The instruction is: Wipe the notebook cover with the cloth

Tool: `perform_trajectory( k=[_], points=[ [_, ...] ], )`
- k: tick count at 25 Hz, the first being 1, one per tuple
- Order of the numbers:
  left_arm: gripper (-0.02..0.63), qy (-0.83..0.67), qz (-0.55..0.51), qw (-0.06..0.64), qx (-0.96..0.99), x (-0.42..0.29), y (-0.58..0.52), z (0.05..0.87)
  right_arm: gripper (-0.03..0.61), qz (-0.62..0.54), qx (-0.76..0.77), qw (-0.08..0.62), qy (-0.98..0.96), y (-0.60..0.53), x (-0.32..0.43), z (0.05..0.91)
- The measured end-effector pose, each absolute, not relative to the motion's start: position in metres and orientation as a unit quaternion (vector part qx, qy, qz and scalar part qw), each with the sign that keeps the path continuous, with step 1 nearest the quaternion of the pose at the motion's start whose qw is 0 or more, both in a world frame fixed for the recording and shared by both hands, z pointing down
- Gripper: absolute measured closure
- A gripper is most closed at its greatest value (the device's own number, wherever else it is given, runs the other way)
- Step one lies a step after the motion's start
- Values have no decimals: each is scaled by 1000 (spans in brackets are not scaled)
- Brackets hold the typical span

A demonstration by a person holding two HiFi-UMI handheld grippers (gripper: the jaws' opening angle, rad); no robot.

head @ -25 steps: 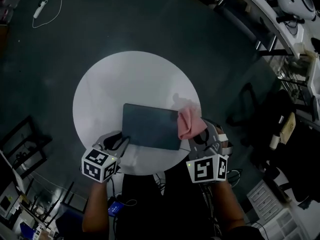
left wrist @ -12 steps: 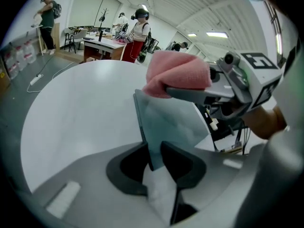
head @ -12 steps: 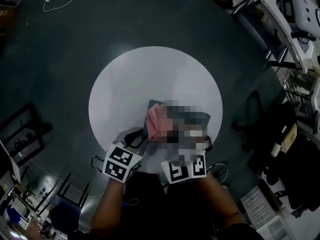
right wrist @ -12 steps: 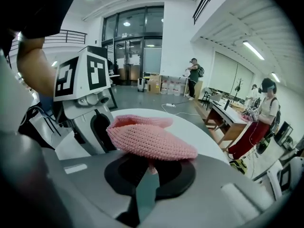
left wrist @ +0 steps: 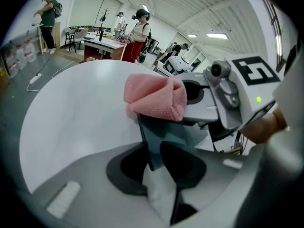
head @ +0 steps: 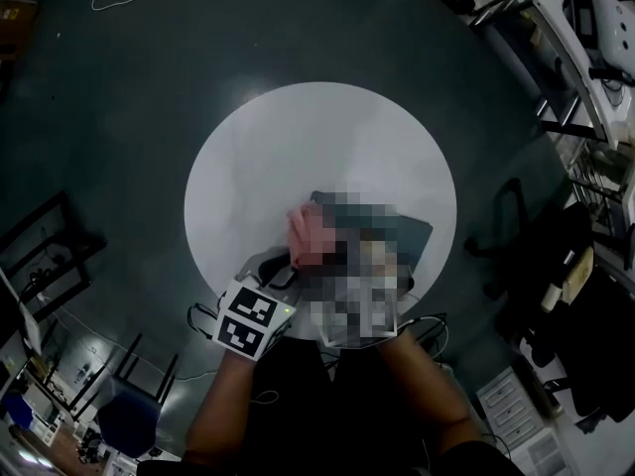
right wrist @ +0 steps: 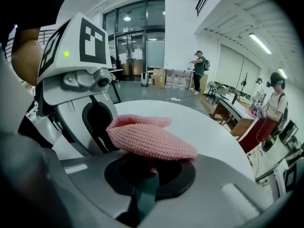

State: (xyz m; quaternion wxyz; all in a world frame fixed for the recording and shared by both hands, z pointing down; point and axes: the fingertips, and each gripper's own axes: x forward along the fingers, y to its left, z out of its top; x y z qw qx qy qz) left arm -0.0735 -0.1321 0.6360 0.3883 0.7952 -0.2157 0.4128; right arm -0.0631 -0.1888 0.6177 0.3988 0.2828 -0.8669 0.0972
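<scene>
Cloth (head: pixel 309 237) swept to notebook's (head: pixel 417 236) left end since prev.

knitted cloth (left wrist: pixel 154 98), matt notebook cover (left wrist: pixel 166 129), smooth white table (head: pixel 298 147)

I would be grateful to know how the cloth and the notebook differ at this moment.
The cloth is pink and bunched; the notebook is dark and flat. The cloth sits in the right gripper, the notebook's edge in the left gripper. The cloth sits over the notebook, which lies on the table. Both are clamped.
</scene>
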Motion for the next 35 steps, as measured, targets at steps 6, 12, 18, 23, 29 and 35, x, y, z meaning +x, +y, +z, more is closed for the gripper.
perform_trajectory(
  k=[6, 12, 18, 23, 29, 35],
  points=[
    [522, -215, 416, 388, 794, -72, -132, 636, 549, 104, 283, 400, -865, -183, -48, 619],
    [522, -213, 418, 392, 791, -71, -132, 635, 549, 113, 300, 408, -855, -173, -8, 619],
    [522, -216, 423, 391, 789, -68, -130, 635, 549, 122, 318, 414, -844, -155, 38, 619],
    [522, -217, 436, 383, 785, -65, -130, 635, 549, 127, 332, 421, -834, -139, 78, 619],
    [523, -222, 440, 386, 780, -60, -128, 635, 549, 135, 352, 431, -820, -120, 124, 620],
    [523, -223, 438, 385, 781, -57, -126, 636, 549, 139, 362, 452, -804, -110, 150, 621]
  ],
)
